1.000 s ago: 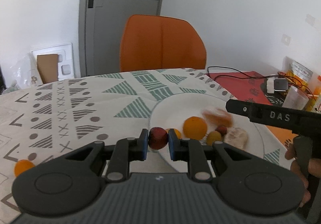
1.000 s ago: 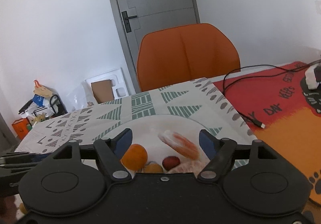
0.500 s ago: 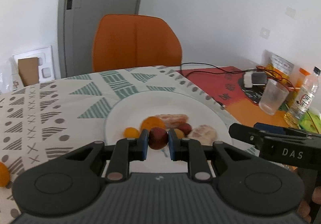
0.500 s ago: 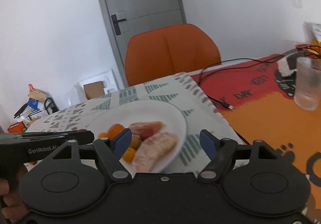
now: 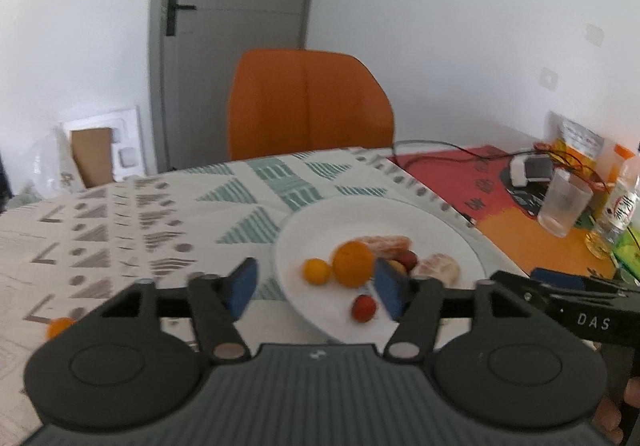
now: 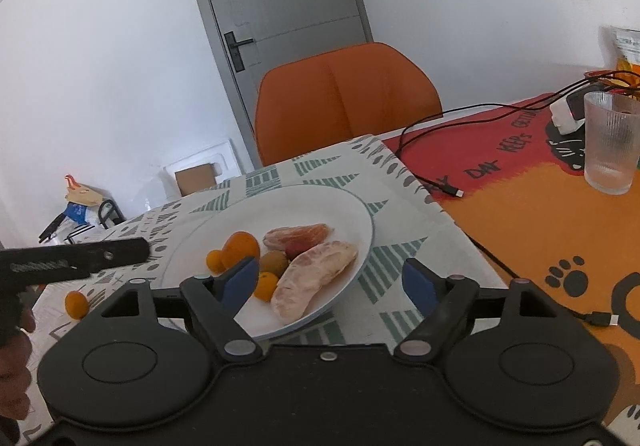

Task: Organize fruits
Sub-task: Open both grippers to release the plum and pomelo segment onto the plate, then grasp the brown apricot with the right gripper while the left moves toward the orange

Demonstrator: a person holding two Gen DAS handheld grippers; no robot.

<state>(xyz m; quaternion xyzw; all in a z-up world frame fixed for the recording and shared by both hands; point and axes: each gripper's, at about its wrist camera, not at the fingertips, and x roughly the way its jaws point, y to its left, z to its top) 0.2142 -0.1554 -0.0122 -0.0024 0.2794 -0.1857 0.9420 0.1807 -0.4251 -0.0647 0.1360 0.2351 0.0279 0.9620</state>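
Patterned tablecloth (image 5: pixel 120 230) carries white plate (image 5: pixel 400 214); small red fruit (image 5: pixel 363 308) lies free at its 6 o'clock edge. Left gripper (image 5: pixel 316 286) jaws opening, pads clear of it. Right gripper (image 6: pixel 332 282) opening wide, holding nothing.

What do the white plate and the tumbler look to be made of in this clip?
The white plate looks like glazed ceramic: smooth, opaque, with a soft sheen along its rim, though melamine cannot be ruled out. The tumbler is clear with vertical ribbing; probably glass, possibly hard plastic.
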